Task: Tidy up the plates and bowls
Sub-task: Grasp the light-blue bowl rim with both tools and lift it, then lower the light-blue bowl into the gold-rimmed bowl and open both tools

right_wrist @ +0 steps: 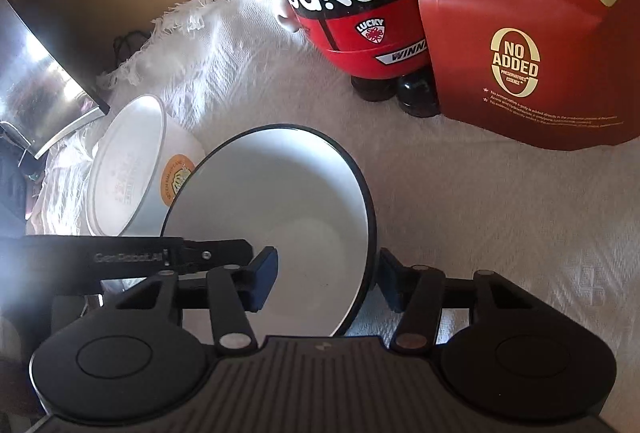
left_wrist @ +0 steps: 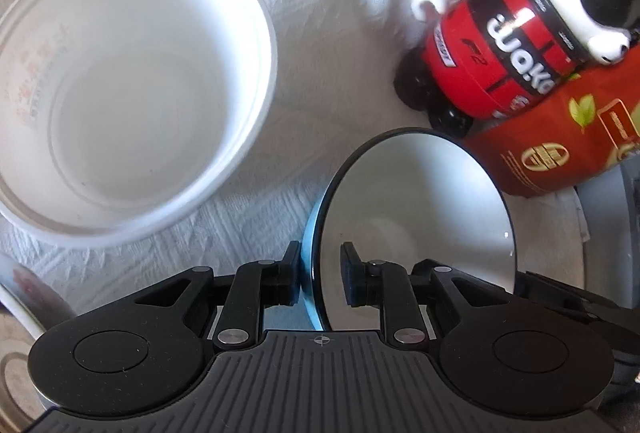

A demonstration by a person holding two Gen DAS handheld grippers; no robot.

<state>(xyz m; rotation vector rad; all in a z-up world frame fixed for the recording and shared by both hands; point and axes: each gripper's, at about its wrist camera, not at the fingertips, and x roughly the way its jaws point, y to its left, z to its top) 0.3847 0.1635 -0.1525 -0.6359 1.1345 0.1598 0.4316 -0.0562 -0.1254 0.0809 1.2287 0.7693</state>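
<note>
A small bowl point(left_wrist: 420, 201), white inside with a black rim and blue outside, is held between both grippers above the white cloth. My left gripper point(left_wrist: 320, 279) straddles its near rim, with the left pad on the blue outer wall and a gap at the right pad. My right gripper point(right_wrist: 328, 283) straddles the opposite rim of the same bowl point(right_wrist: 288, 217), jaws wide. A large white plastic bowl point(left_wrist: 120, 89) stands on the cloth to the left; it also shows in the right wrist view point(right_wrist: 132, 165).
A red and black Waka figure jar point(left_wrist: 504, 45) and a red paper bag point(left_wrist: 568, 137) stand behind the bowl; both also show in the right wrist view, jar point(right_wrist: 352, 9), bag point(right_wrist: 532, 45). A shiny metal object point(right_wrist: 36, 89) is at far left.
</note>
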